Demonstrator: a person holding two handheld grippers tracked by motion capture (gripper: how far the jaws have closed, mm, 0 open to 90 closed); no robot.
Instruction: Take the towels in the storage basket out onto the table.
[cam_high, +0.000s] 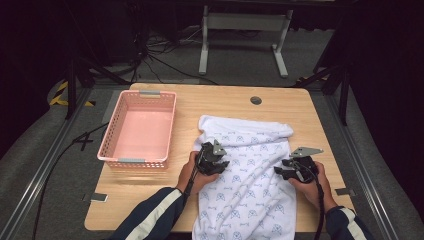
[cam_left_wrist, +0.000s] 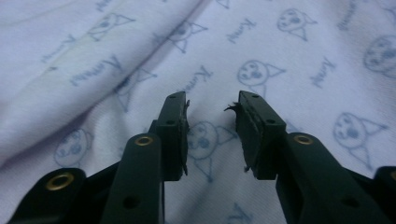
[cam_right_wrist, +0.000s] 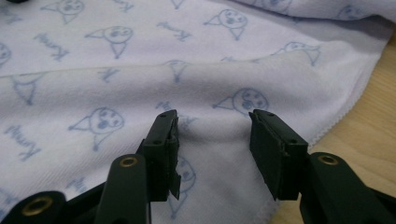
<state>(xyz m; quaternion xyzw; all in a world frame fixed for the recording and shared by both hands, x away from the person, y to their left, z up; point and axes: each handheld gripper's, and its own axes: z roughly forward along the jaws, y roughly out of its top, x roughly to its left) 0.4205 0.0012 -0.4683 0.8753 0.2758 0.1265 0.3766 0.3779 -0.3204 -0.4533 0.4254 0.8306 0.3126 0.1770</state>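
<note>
While both claws hover low over the white cloth printed with small blue cat faces (cam_high: 247, 170), neither has hold of it. In the left gripper view the left claw (cam_left_wrist: 212, 135) stands partly open with bare fabric showing in the gap between its black pads, and the right claw (cam_right_wrist: 212, 149) in the right gripper view is likewise part open, its pads apart above a soft ridge in the cloth. That posture suits a pinch not yet made: each claw points down at the fabric from its own side, likely to lift or fold it.

Spread rumpled over the light wooden table (cam_high: 300, 107), the cloth runs from beneath the claws away toward a bunched far fold and also back past them over the near table edge. Just right of the right claw lies the stitched hem, with bare wood beyond it, so that side offers a clean edge to catch. Left of the left claw, well apart across open wood, sits the empty pink plastic basket (cam_high: 139, 130), leaving free room for a sweep that way.
</note>
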